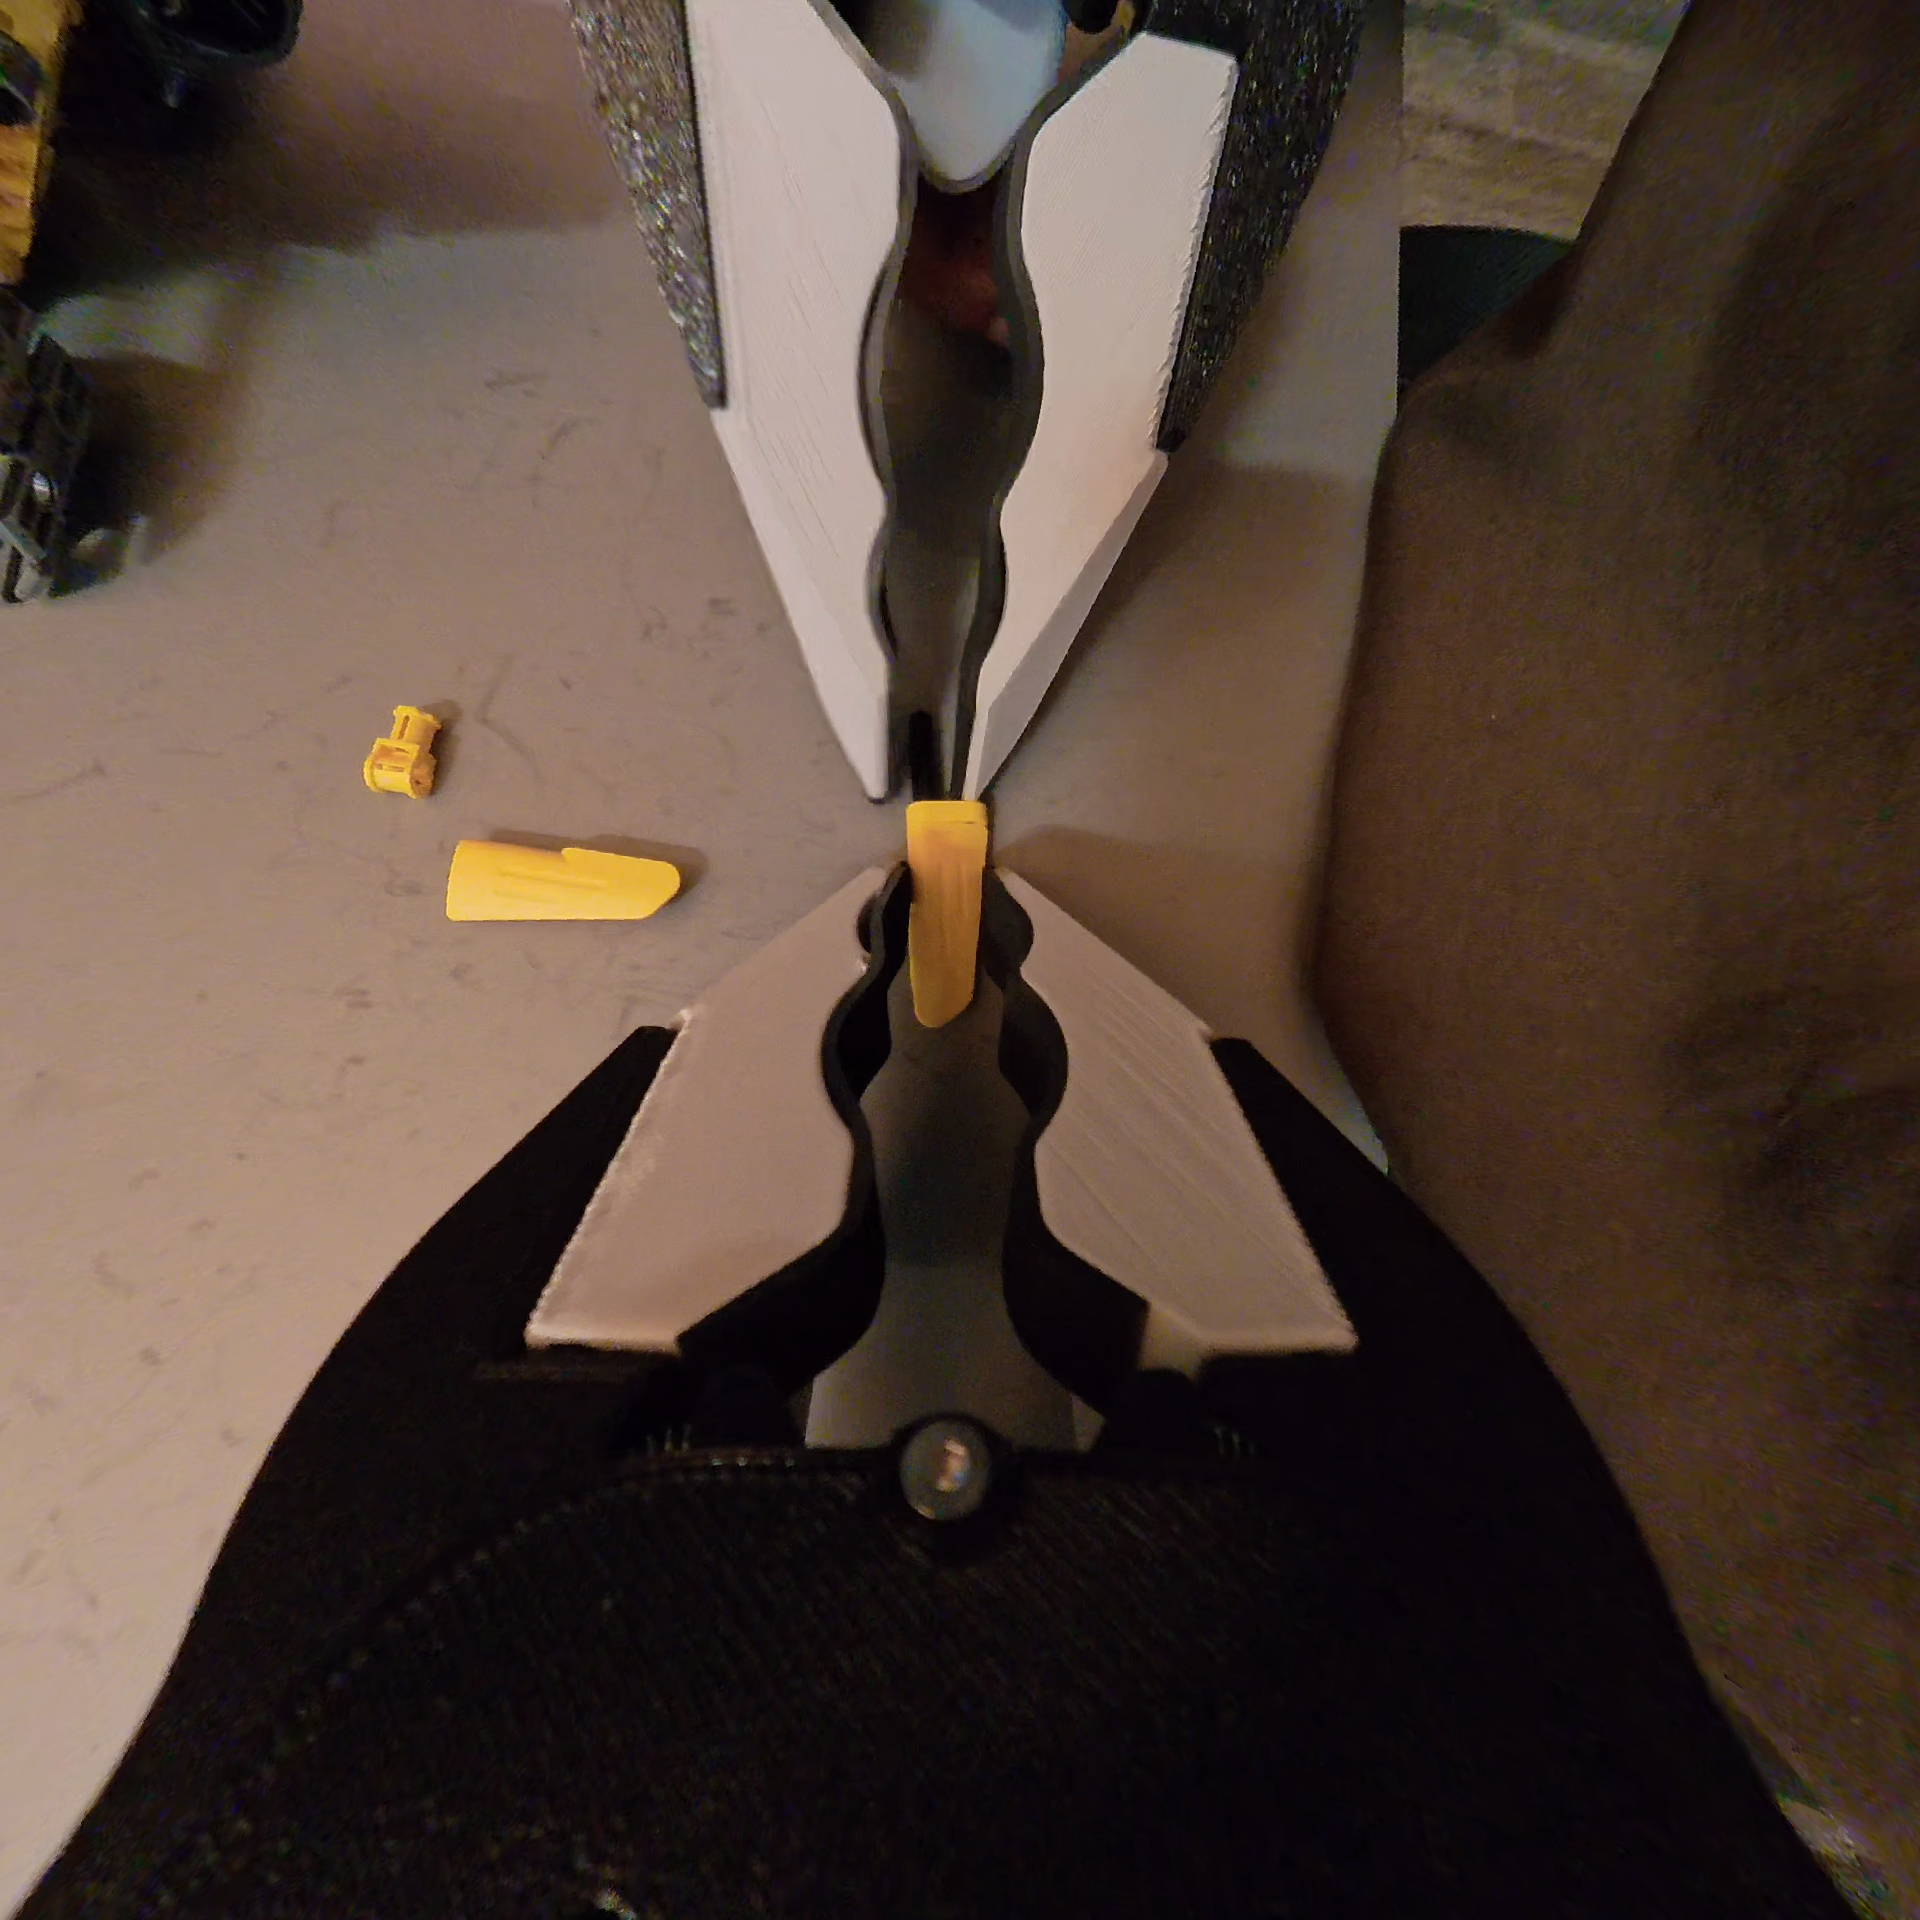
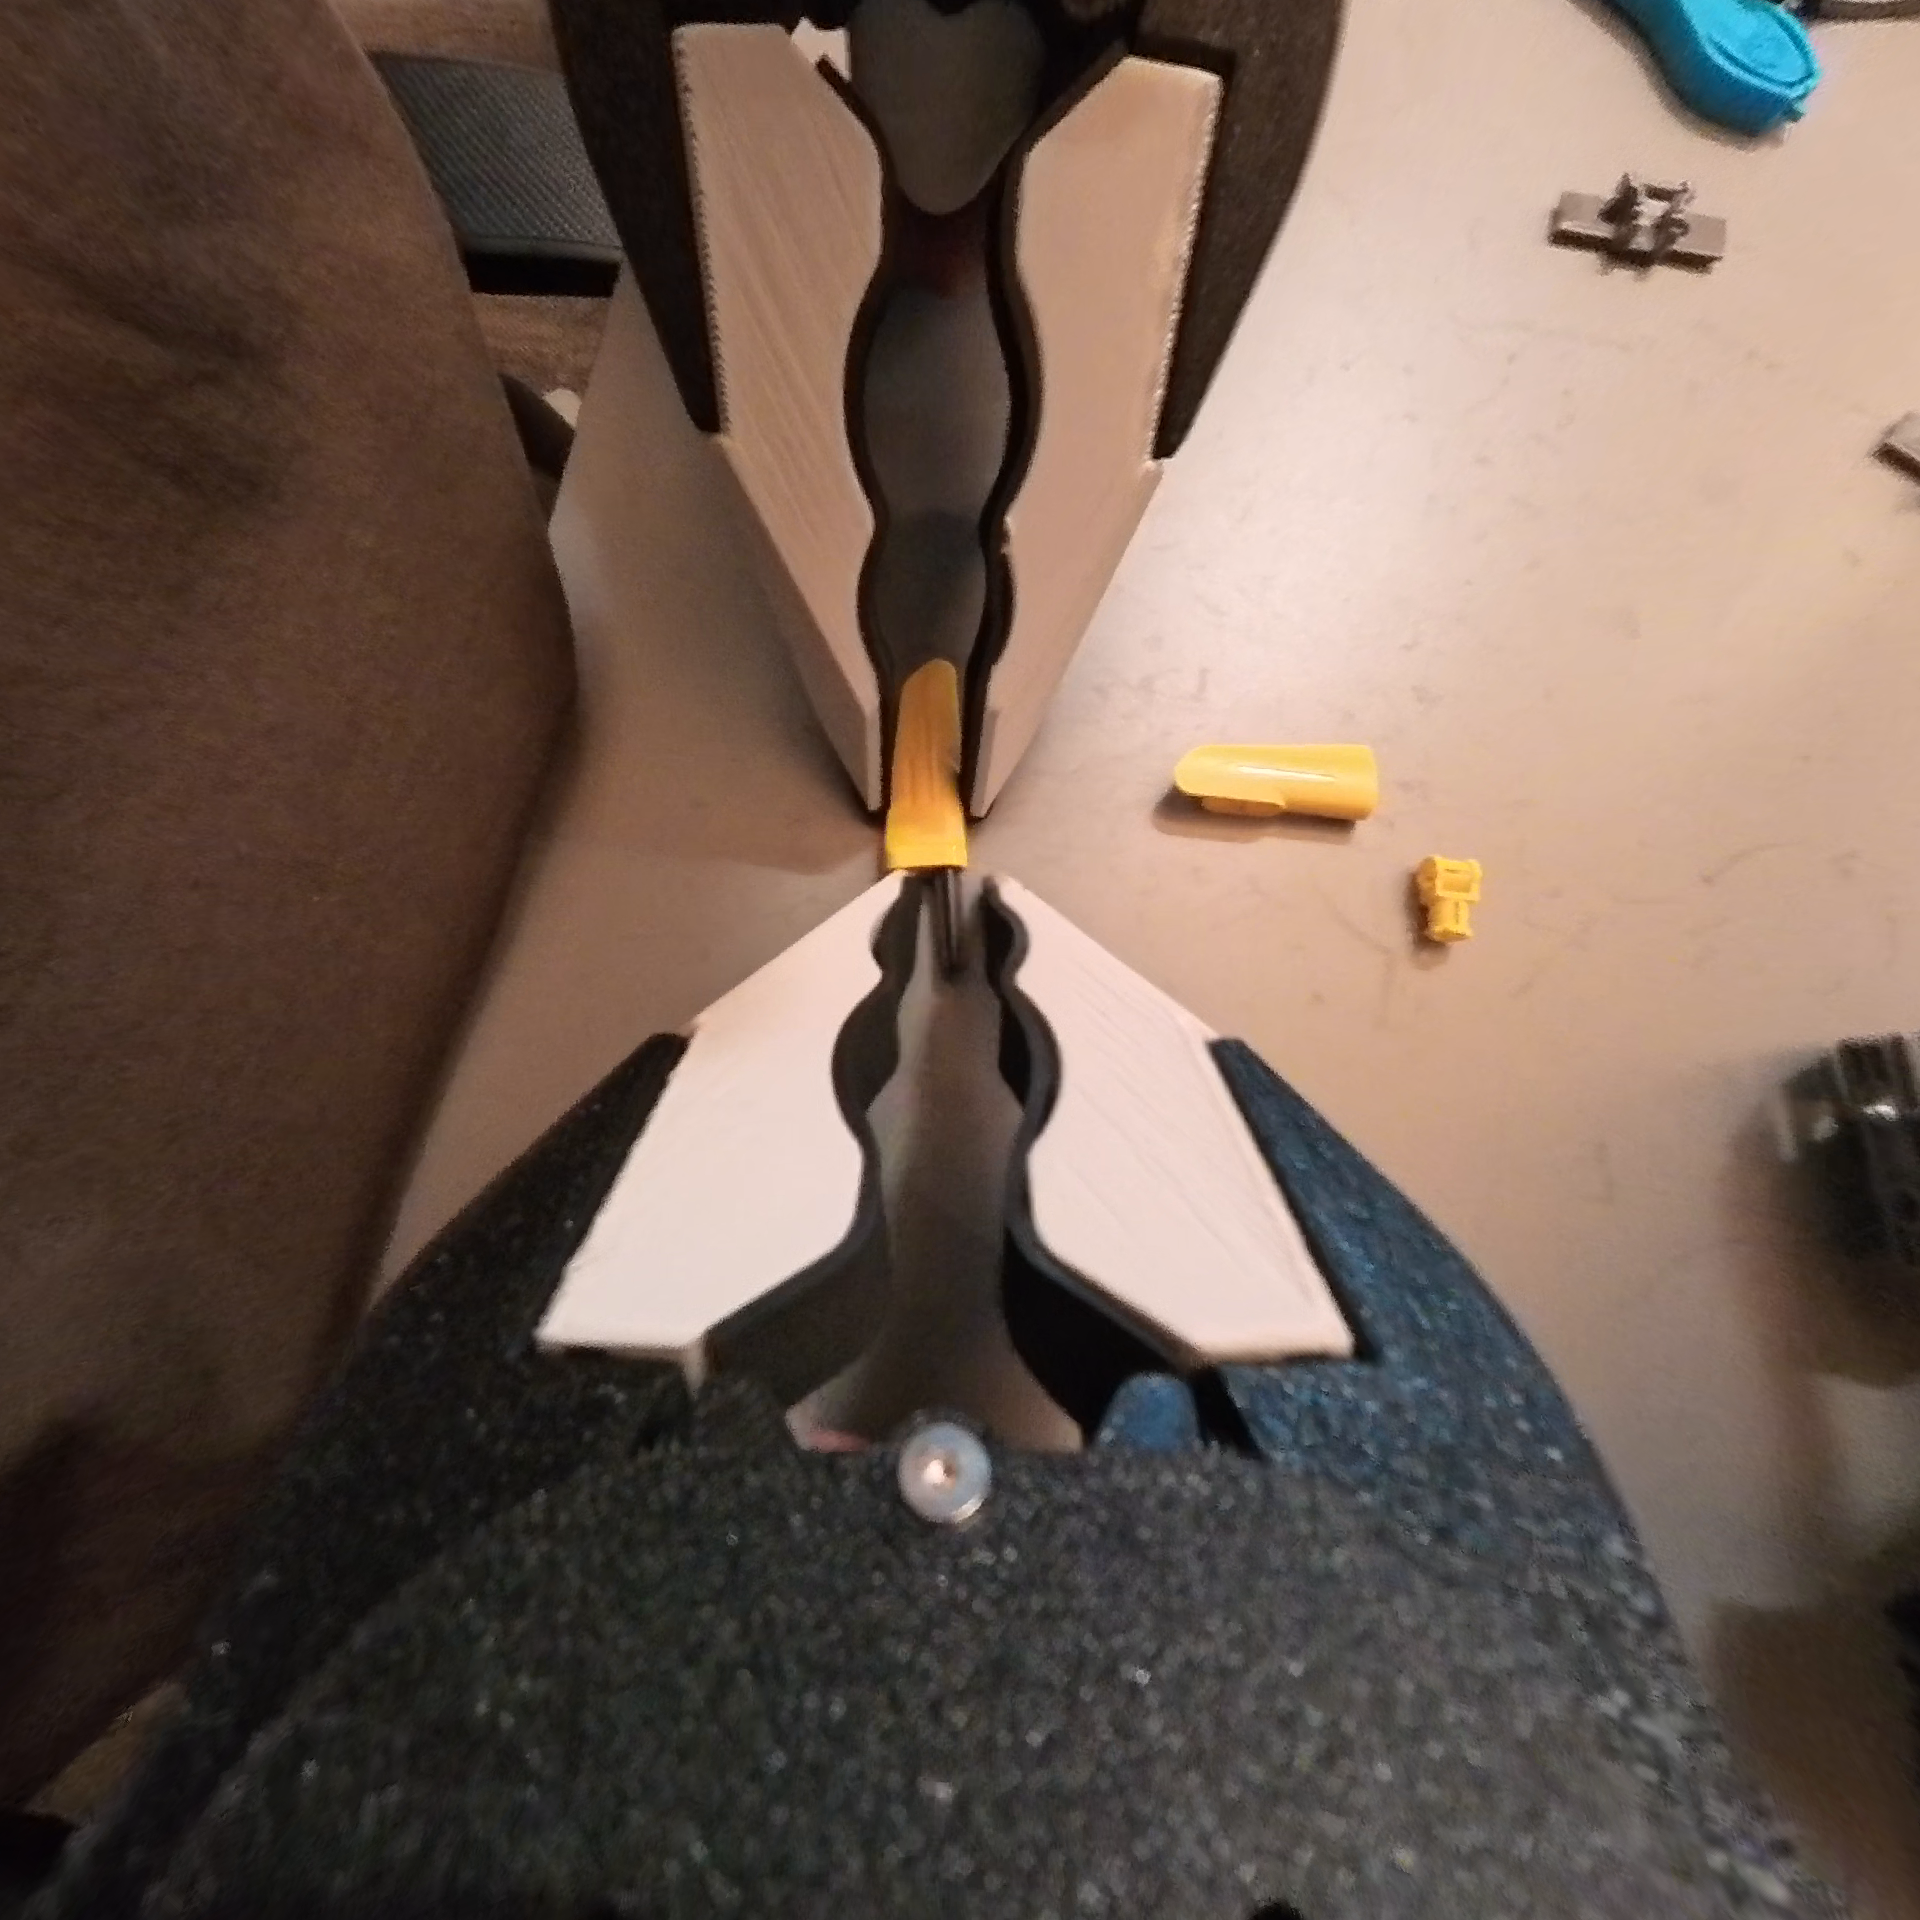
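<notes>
My left gripper (image 1: 940, 883) is shut on a yellow tapered plastic piece (image 1: 940, 914), held upright just above the table. My right gripper (image 1: 930, 784) faces it tip to tip and is shut on a thin black pin (image 1: 920, 740) that meets the wide end of the yellow piece. In the right wrist view my right gripper (image 2: 951, 888) pinches the black pin (image 2: 948, 925), and the left gripper (image 2: 925, 805) opposite it holds the yellow piece (image 2: 920, 774). How far the pin goes into the piece is hidden.
A second yellow tapered piece (image 1: 561, 881) (image 2: 1278, 779) and a small yellow connector (image 1: 400, 753) (image 2: 1447, 899) lie on the beige table (image 1: 312, 1143). Dark parts (image 1: 42, 457) (image 2: 1636, 234) and a blue object (image 2: 1714, 52) lie farther off. Brown fabric (image 1: 1662, 935) (image 2: 208, 727) borders the table. The tips of both grippers are at nearly the same place. The right tips stand about 8 cm off the small yellow connector (image 2: 1447, 899). My left wrist view (image 1: 410, 757) looks at it from another angle.
</notes>
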